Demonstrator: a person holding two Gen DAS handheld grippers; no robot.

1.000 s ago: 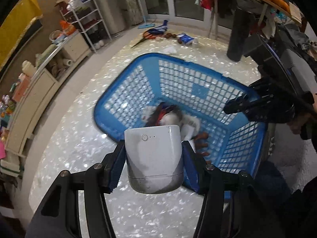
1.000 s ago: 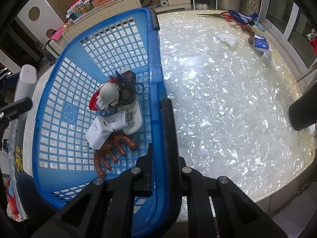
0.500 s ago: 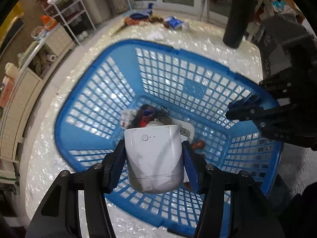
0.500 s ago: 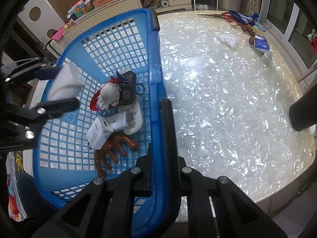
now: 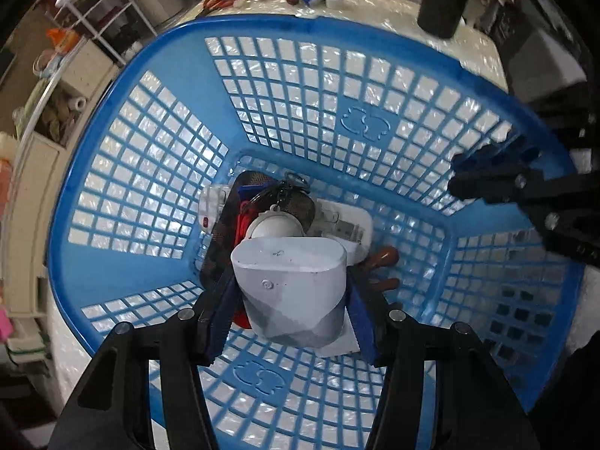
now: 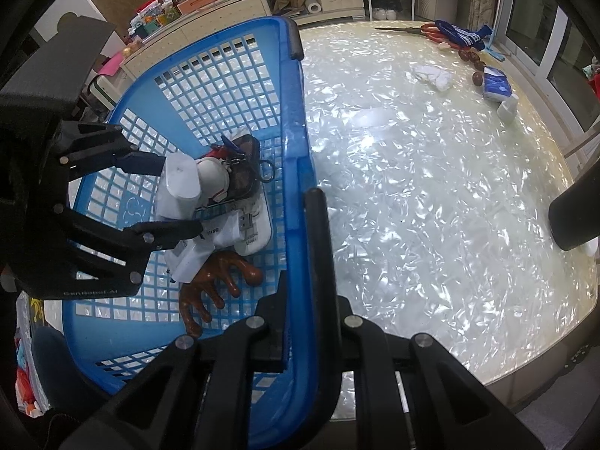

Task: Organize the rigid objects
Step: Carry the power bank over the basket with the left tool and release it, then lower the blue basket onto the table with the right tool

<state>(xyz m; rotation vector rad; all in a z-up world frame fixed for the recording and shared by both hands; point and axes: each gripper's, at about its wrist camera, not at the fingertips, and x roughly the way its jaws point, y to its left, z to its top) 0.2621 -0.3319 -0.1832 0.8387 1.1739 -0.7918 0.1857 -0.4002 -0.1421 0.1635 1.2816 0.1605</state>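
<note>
My left gripper is shut on a white power bank and holds it low inside the blue lattice basket, just above the pile there. It also shows in the right wrist view, with the power bank between its fingers. The pile holds a white astronaut figure, a dark mesh pouch, white chargers and a brown antler-shaped piece. My right gripper is shut on the basket's rim at its near edge.
The basket stands on a pearly white table. At the table's far edge lie scissors, a blue cloth, brown nuts, a blue packet and white tissue. A black cylinder stands at the right edge.
My left gripper has carried the power bank over the basket's rim and down into it, close above the pile. My right gripper has kept its hold on the rim.
</note>
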